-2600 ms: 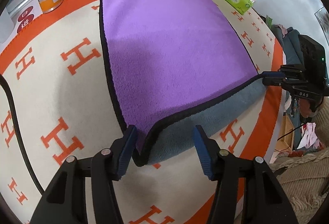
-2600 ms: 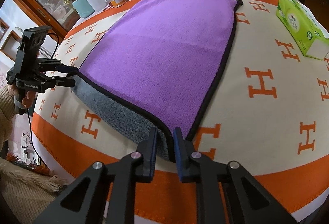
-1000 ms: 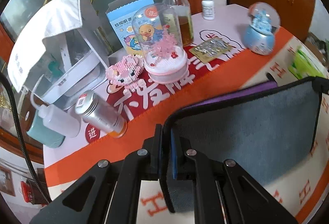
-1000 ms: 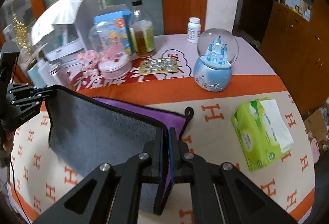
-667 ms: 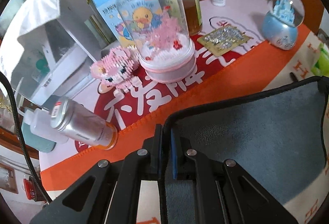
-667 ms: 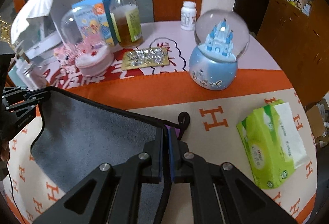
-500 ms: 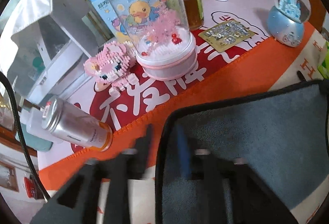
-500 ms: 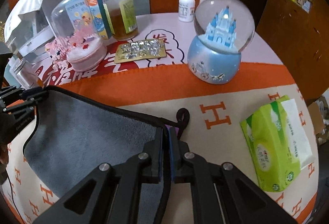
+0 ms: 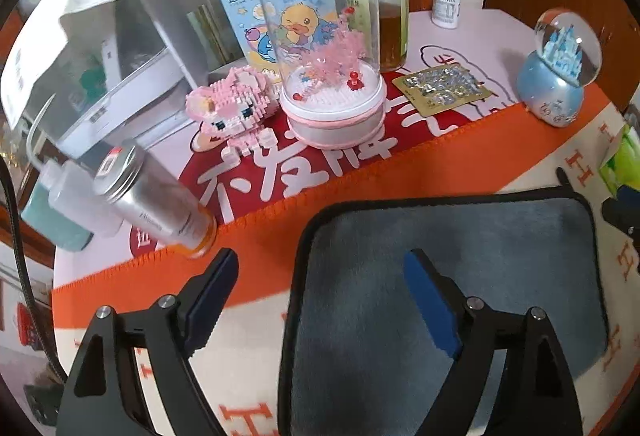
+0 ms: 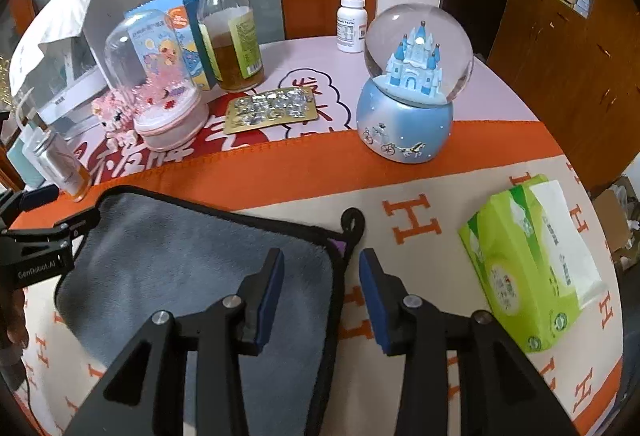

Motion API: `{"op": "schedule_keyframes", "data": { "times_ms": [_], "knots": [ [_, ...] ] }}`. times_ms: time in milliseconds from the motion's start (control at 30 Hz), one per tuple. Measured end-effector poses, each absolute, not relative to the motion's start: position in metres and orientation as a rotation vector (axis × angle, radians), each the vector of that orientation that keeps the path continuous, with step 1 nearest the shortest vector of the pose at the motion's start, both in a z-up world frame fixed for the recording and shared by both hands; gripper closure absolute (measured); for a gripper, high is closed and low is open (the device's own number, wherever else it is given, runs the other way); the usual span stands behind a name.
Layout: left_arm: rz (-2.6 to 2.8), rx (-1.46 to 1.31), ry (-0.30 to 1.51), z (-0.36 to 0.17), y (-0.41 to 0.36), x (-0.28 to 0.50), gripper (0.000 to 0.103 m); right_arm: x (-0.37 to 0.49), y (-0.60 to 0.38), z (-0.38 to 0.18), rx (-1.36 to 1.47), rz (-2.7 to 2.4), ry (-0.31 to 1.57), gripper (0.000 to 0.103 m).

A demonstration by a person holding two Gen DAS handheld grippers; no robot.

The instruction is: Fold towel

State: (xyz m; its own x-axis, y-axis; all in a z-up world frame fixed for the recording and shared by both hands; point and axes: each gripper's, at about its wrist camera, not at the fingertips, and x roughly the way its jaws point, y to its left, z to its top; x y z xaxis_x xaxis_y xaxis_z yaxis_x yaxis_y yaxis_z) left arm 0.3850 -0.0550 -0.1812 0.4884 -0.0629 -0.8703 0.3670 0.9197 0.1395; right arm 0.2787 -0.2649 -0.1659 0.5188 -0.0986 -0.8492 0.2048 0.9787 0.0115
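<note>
I am working over a round table (image 10: pixel 460 191) covered in an orange-and-cream cloth, and the towel (image 10: pixel 188 256) is lying on it folded once, grey side up, with a sliver of purple showing at its far right corner. Its far edge is sitting just short of the orange band, with the clutter of ornaments and bottles beyond it. By my reading, the first fold is laid down and I am now releasing it; the next move calls for taking hold of one short side and carrying it across for a second fold, keeping the black-trimmed edges lined up.

The left gripper (image 9: pixel 320 296) is standing wide open, straddling the towel's far left corner (image 9: pixel 316 220), its right finger over the grey pile and its left finger over bare cloth, holding nothing. The right gripper (image 10: pixel 320 296) is also standing open, more narrowly, astride the far right corner by the small hanging loop (image 10: pixel 351 218), and gripping nothing either. I cannot tell whether the fingers are brushing the fabric or hanging just above it.
</note>
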Motion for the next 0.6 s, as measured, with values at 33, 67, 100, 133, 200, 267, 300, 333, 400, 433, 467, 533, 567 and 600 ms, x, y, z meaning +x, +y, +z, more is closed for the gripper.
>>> {"op": "schedule_keyframes", "data": {
  "times_ms": [33,67,100,133,200,267,300,333,400,433,467,533,567,600],
  "knots": [
    [-0.265,0.312,1.032,-0.177,-0.053,0.379,0.019,0.276,-0.262,-0.163,0.115,-0.179,1.005,0.064],
    [-0.265,0.300,1.029,-0.172,-0.050,0.374,0.019,0.273,-0.260,-0.160,0.115,-0.174,1.002,0.064],
    [-0.263,0.291,1.027,-0.169,-0.049,0.369,0.019,0.270,-0.257,-0.157,0.117,-0.168,0.999,0.064],
    [-0.260,0.281,1.025,-0.165,-0.047,0.364,0.018,0.266,-0.253,-0.154,0.119,-0.161,0.996,0.064],
    [-0.256,0.253,1.018,-0.154,-0.042,0.351,0.016,0.259,-0.248,-0.148,0.121,-0.150,0.989,0.064],
    [-0.253,0.225,1.013,-0.143,-0.037,0.337,0.014,0.251,-0.242,-0.142,0.119,-0.146,0.984,0.064],
    [-0.254,0.212,1.010,-0.138,-0.034,0.332,0.014,0.247,-0.239,-0.138,0.120,-0.137,0.981,0.064],
    [-0.253,0.200,1.008,-0.134,-0.031,0.326,0.013,0.242,-0.236,-0.134,0.122,-0.128,0.975,0.064],
    [-0.245,0.172,1.006,-0.124,-0.023,0.311,0.012,0.234,-0.232,-0.127,0.122,-0.116,0.969,0.064],
    [-0.233,0.159,1.005,-0.119,-0.019,0.302,0.012,0.231,-0.230,-0.124,0.124,-0.105,0.966,0.064],
    [-0.222,0.147,1.004,-0.115,-0.015,0.295,0.012,0.225,-0.227,-0.120,0.125,-0.092,0.960,0.064],
    [-0.218,0.131,1.003,-0.108,-0.009,0.283,0.011,0.218,-0.223,-0.112,0.111,-0.086,0.950,0.064],
    [-0.219,0.124,0.999,-0.103,-0.006,0.275,0.010,0.213,-0.220,-0.107,0.100,-0.081,0.940,0.064],
    [-0.215,0.124,0.994,-0.101,-0.005,0.270,0.010,0.210,-0.217,-0.103,0.093,-0.076,0.934,0.064]
  ]
}}
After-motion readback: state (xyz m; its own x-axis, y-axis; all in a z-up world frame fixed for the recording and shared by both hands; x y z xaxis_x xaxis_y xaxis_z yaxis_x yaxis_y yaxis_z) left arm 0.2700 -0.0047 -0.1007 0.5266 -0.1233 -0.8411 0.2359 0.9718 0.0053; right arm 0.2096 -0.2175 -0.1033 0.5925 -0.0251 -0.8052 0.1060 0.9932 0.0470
